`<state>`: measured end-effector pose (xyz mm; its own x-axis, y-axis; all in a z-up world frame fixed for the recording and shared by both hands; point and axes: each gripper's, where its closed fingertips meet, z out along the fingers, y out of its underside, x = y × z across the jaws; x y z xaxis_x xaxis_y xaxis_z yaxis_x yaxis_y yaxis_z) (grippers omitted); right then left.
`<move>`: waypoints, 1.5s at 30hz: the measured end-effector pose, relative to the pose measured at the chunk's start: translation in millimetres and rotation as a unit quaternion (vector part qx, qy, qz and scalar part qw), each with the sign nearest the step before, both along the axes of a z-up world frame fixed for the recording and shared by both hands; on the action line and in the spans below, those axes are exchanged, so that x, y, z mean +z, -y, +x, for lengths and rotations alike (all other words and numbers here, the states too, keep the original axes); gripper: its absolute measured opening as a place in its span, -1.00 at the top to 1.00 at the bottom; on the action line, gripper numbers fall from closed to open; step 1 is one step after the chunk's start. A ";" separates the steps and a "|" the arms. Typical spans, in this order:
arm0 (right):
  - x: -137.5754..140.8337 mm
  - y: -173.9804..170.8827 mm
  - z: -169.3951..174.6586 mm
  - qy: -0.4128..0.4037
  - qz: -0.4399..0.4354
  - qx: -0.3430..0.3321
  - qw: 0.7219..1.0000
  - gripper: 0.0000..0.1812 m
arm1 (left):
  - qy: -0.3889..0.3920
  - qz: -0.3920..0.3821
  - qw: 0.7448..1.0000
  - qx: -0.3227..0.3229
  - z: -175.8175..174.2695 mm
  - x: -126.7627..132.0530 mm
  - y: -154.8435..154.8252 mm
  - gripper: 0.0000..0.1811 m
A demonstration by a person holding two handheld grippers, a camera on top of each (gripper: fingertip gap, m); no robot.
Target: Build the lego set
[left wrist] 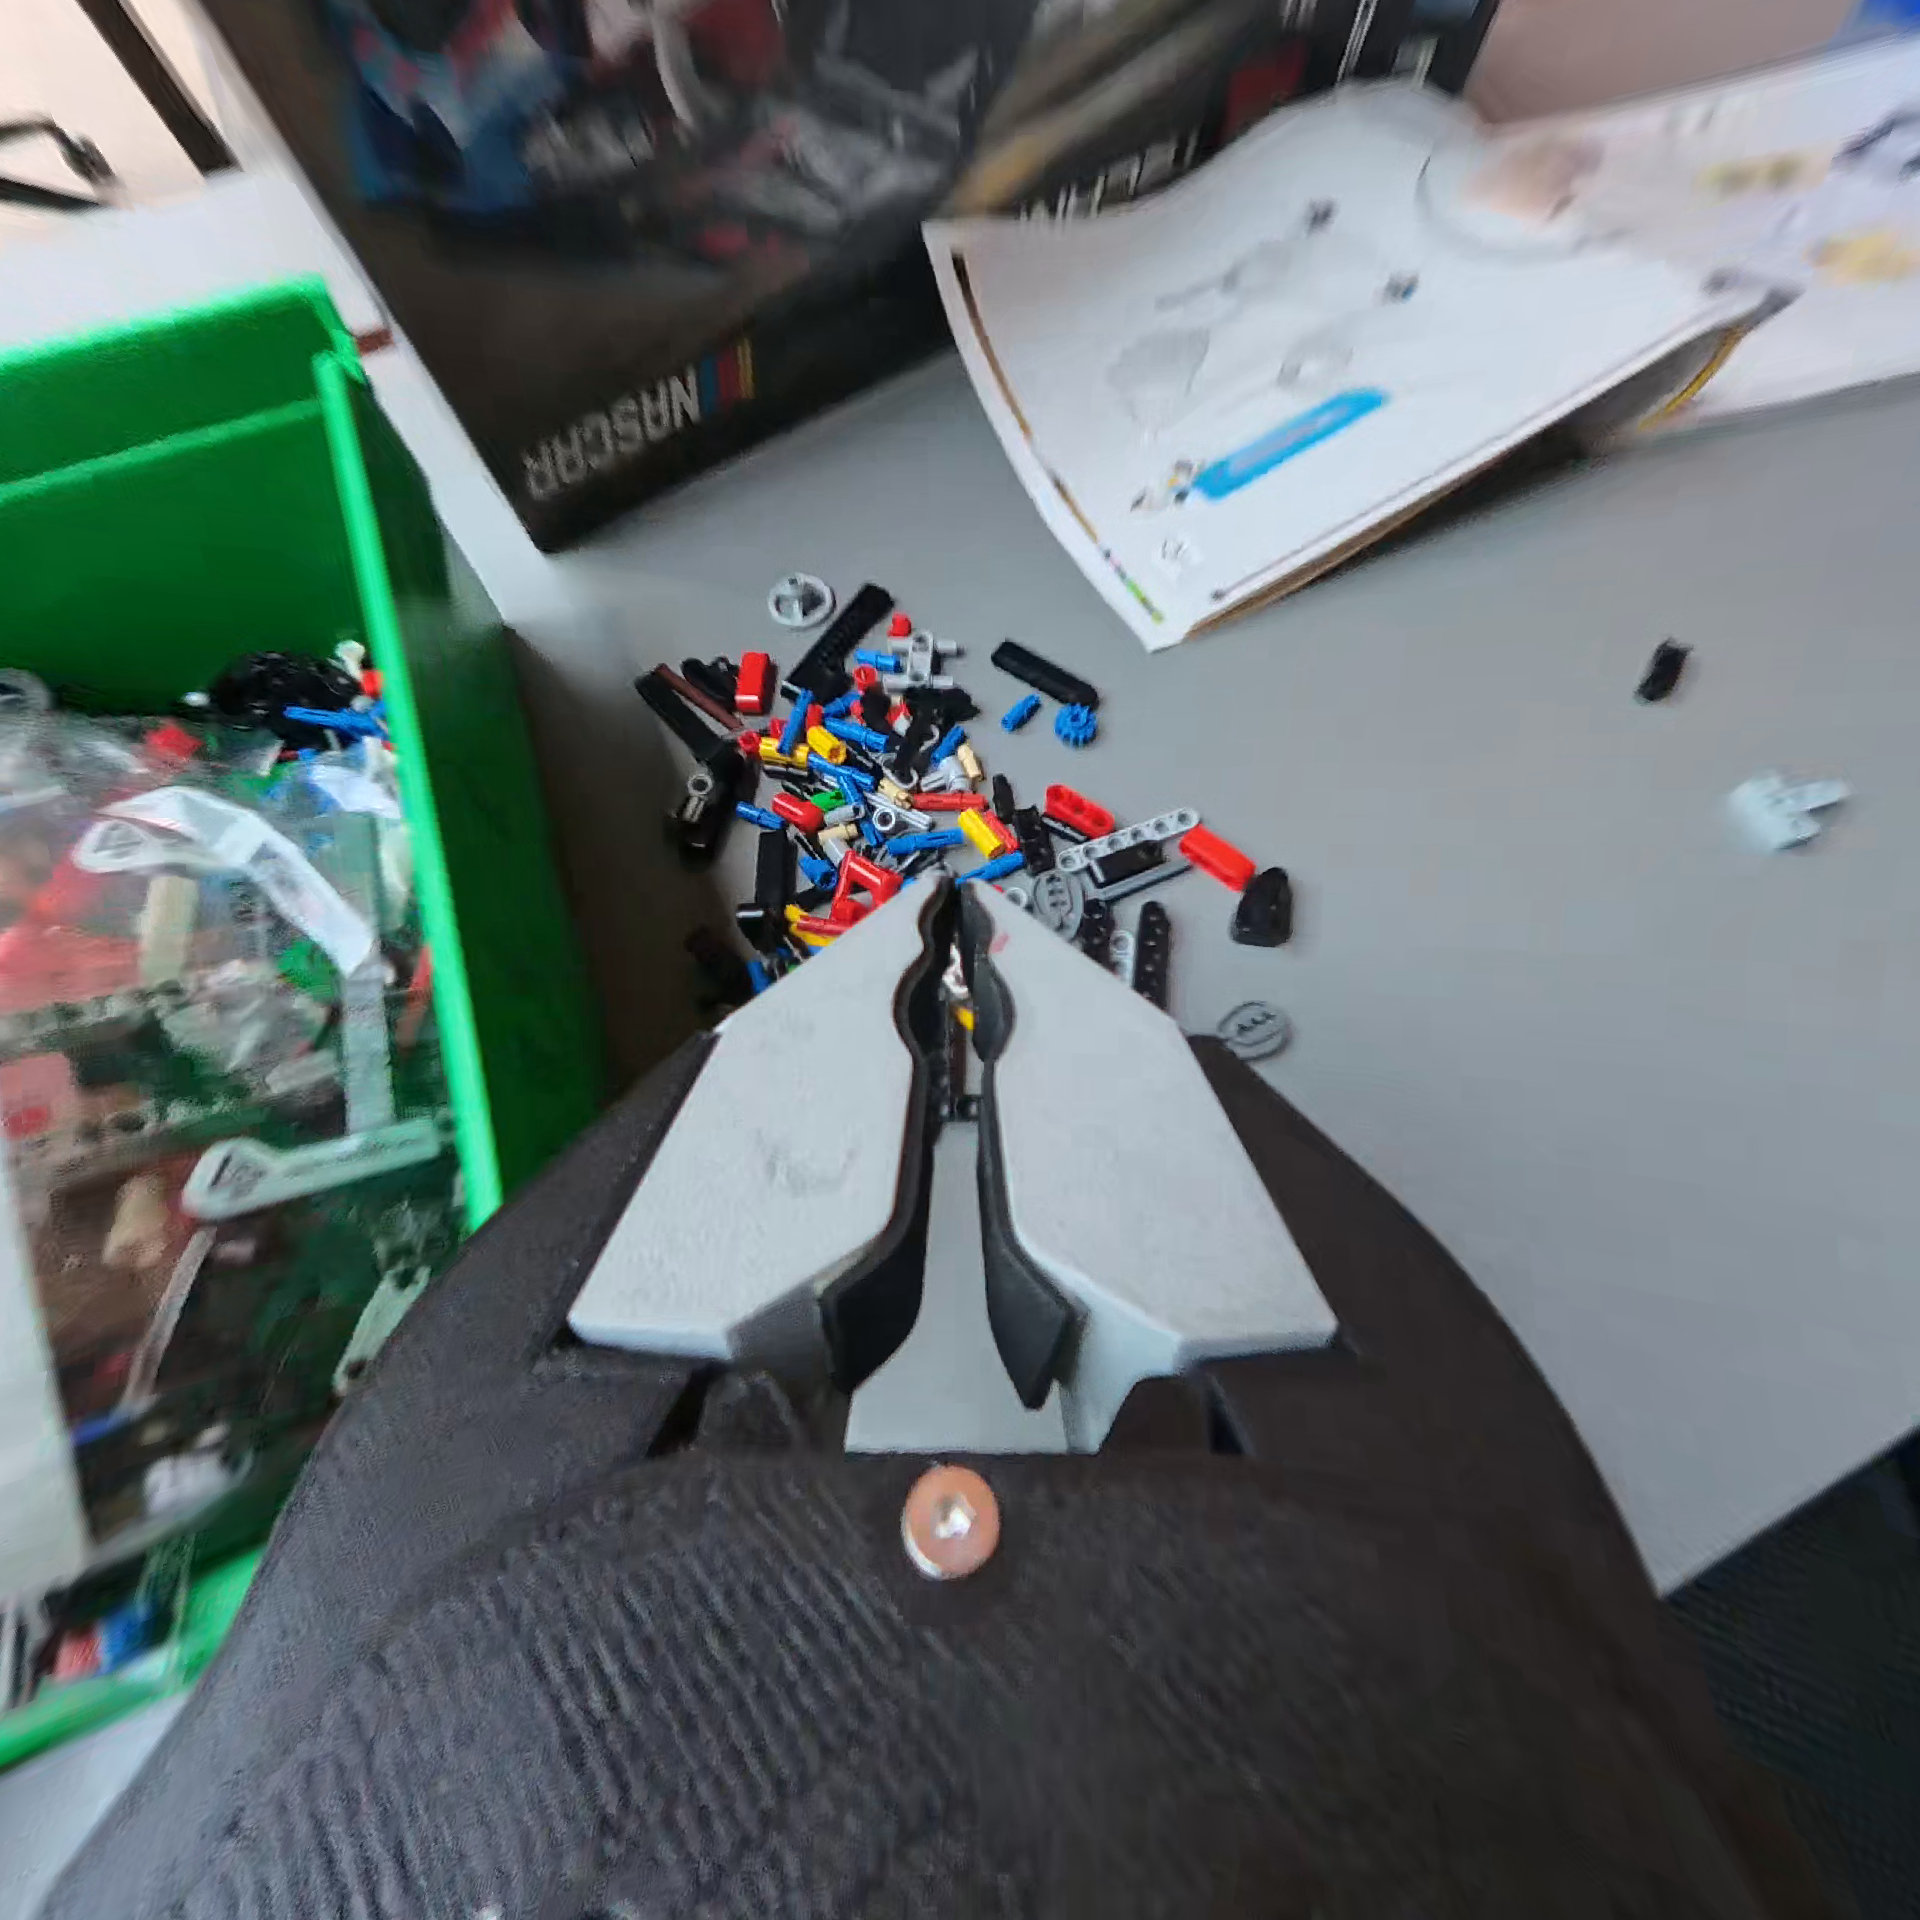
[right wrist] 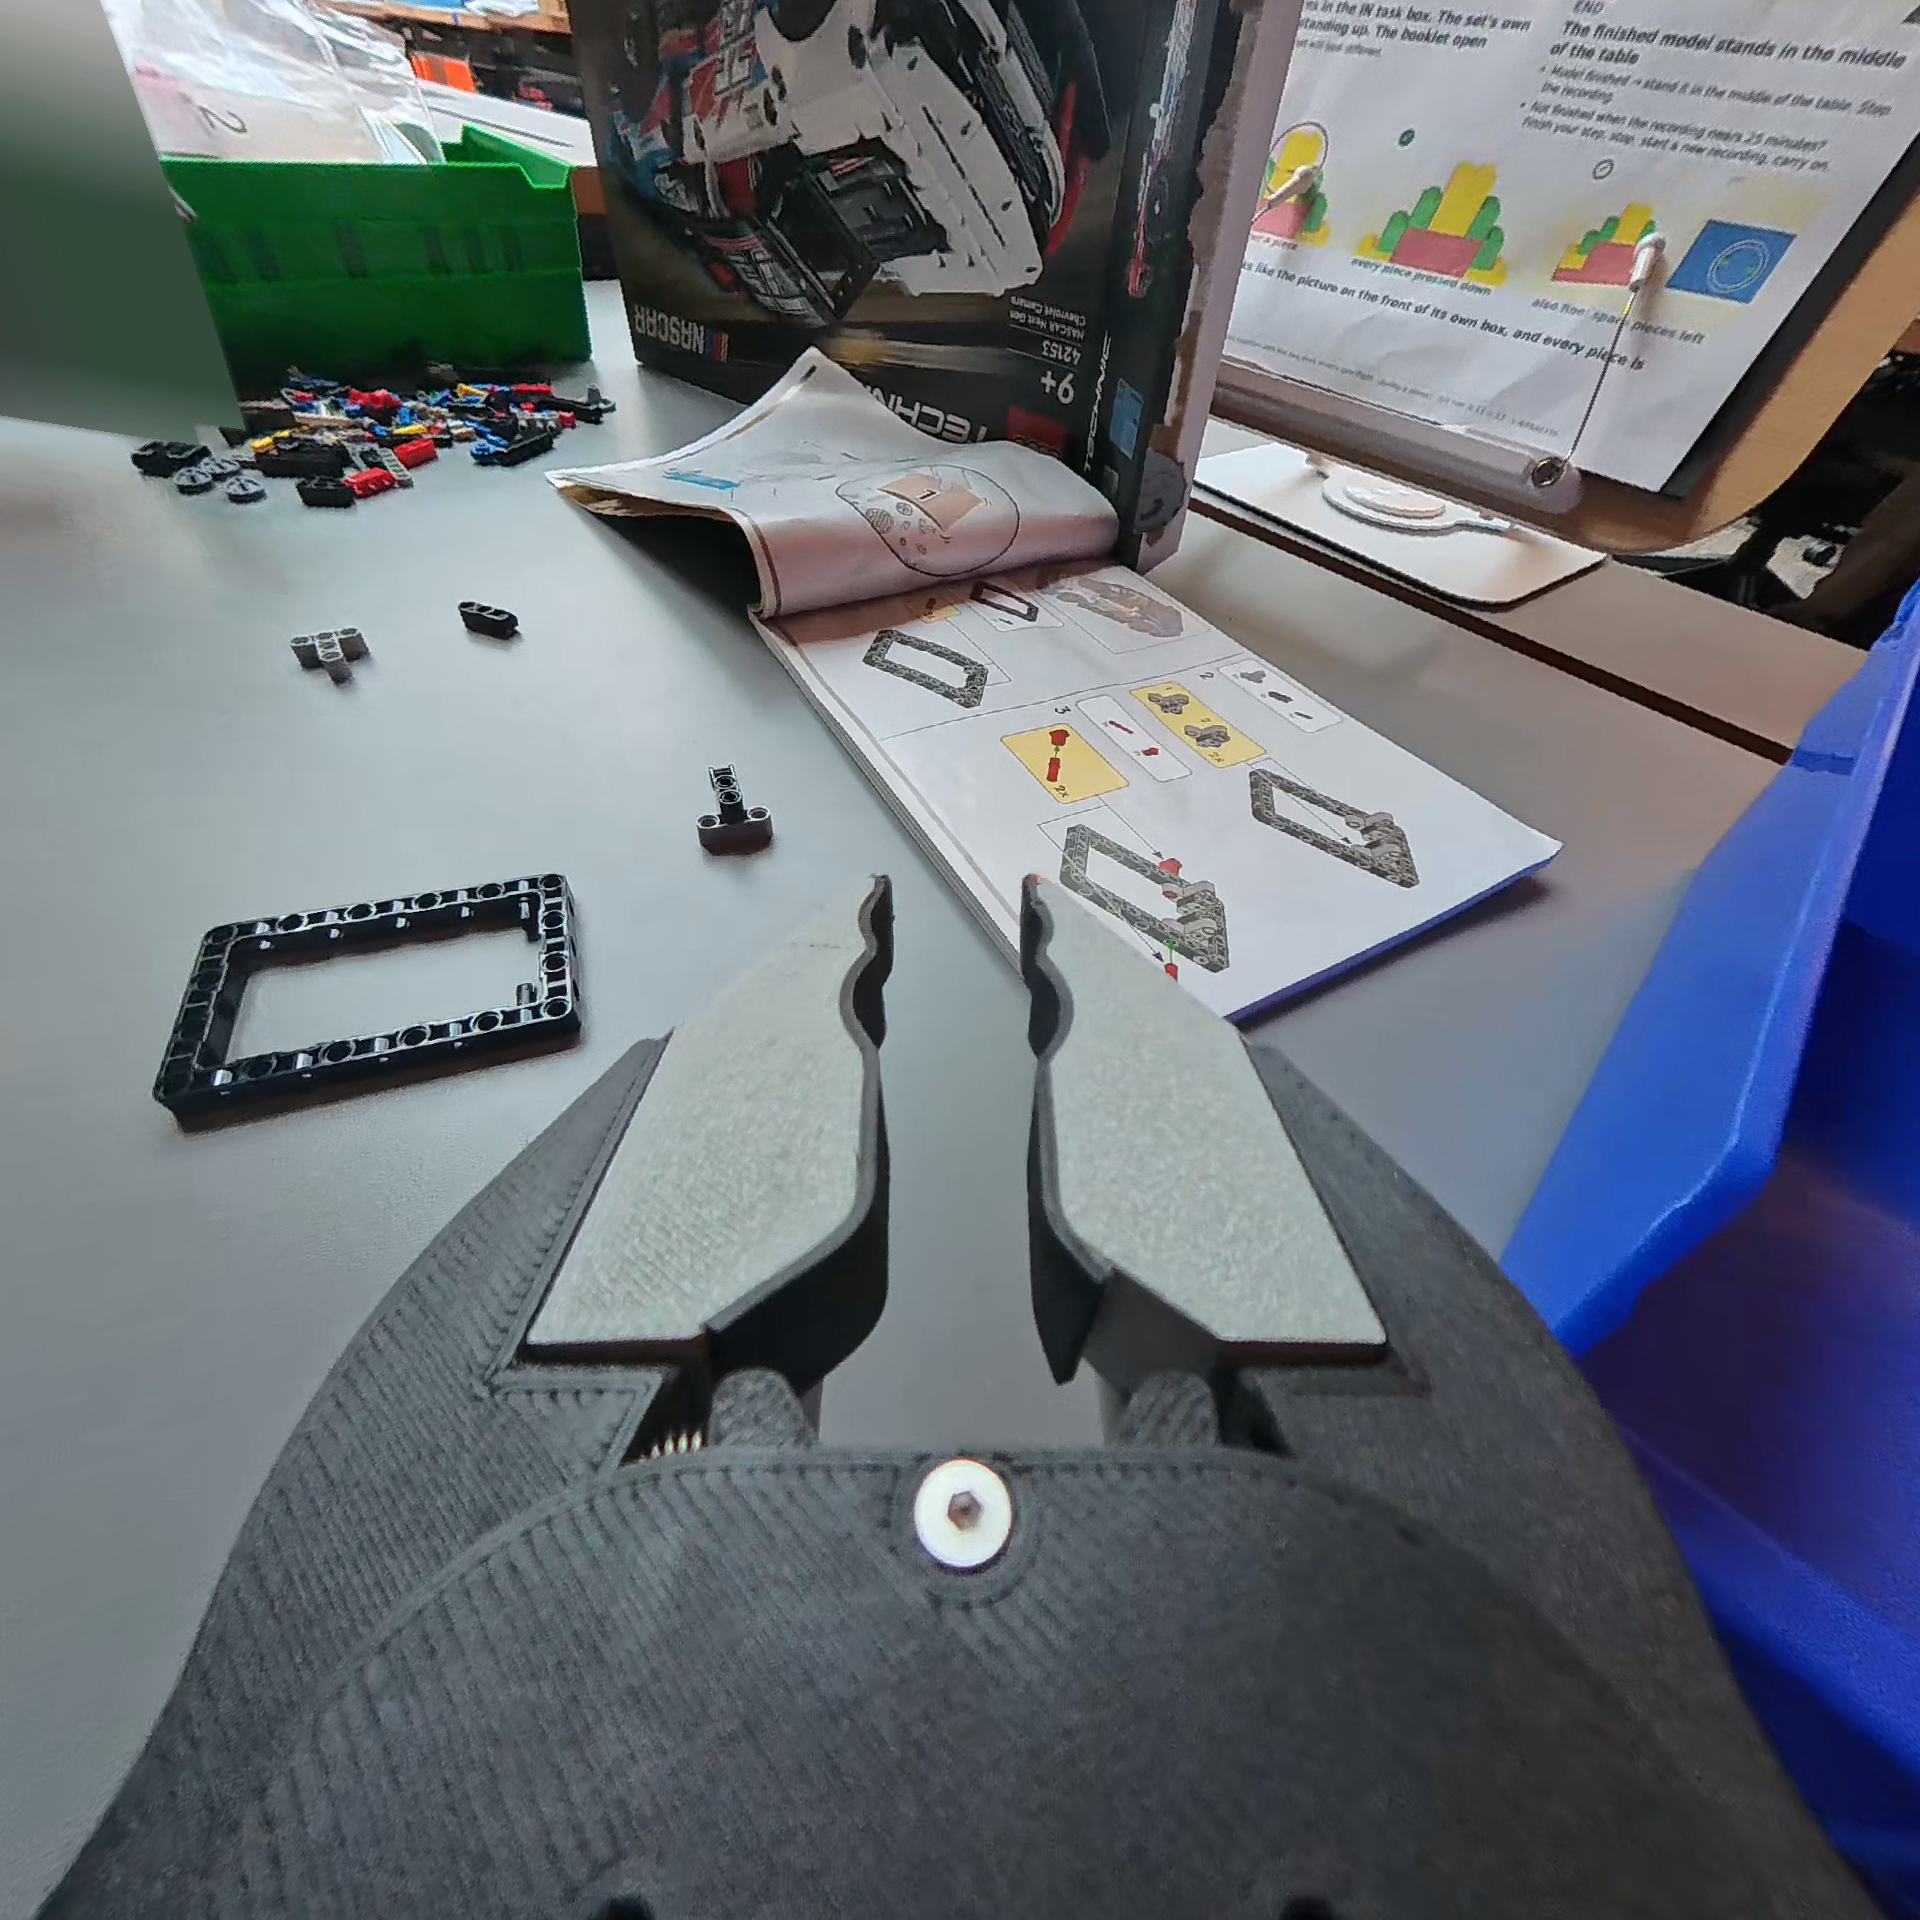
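Observation:
A pile of small loose lego pieces [left wrist: 883,790] in red, blue, yellow, black and grey lies on the grey table beside the green bin. It also shows far left in the right wrist view [right wrist: 395,416]. My left gripper [left wrist: 956,888] is shut, with its tips over the near edge of the pile; whether it holds a piece is hidden. My right gripper [right wrist: 956,894] is open and empty, low over the table beside the open instruction booklet [right wrist: 1143,769]. A black rectangular frame [right wrist: 369,997] lies to its left. A small black connector [right wrist: 732,810] stands just ahead.
A green bin [left wrist: 208,520] with bagged parts stands on the left. The set's box [right wrist: 883,208] stands at the back. A grey piece [right wrist: 330,649] and a small black piece [right wrist: 488,618] lie apart. A blue bin [right wrist: 1766,1039] is close on the right. A printed sheet on a board [right wrist: 1558,208] stands at the back right. Left tips to right tips: about 55 cm. From my right tips it is roughly 12 cm to the small black connector [right wrist: 732,810]; from my left, 45 cm.

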<state>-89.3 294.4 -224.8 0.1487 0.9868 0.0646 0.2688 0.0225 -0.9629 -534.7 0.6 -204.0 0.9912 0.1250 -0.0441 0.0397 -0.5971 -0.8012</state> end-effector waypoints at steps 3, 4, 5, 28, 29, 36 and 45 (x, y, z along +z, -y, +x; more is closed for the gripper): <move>-1.0 0.6 -0.5 0.004 0.004 0.000 1.000 0.77 | -0.006 -0.063 0.998 -0.016 -5.8 -26.9 -25.0 1.00; -1.0 1.1 -0.5 0.004 0.005 0.001 1.000 0.77 | -0.015 -0.083 0.996 -0.010 -11.5 -32.6 -28.8 1.00; -0.9 1.5 -0.5 0.004 0.007 0.002 1.000 0.77 | -0.025 -0.097 0.995 -0.009 -15.7 -35.7 -31.3 1.00; 4.4 10.8 -0.5 -0.012 0.017 0.026 0.999 0.82 | -0.058 -0.234 0.970 -0.032 -28.2 -85.6 -42.6 1.00; 4.8 11.0 -0.5 -0.013 0.018 0.027 0.999 0.82 | -0.056 -0.234 0.970 -0.035 -27.5 -85.3 -42.2 1.00; 5.4 11.9 -0.5 -0.015 0.018 0.029 0.999 0.83 | -0.028 -0.196 0.980 -0.028 -27.4 -70.2 -45.8 1.00; 5.5 13.1 -0.6 -0.016 0.018 0.032 0.999 0.84 | 0.009 -0.182 0.983 -0.003 -30.2 -63.9 -44.6 1.00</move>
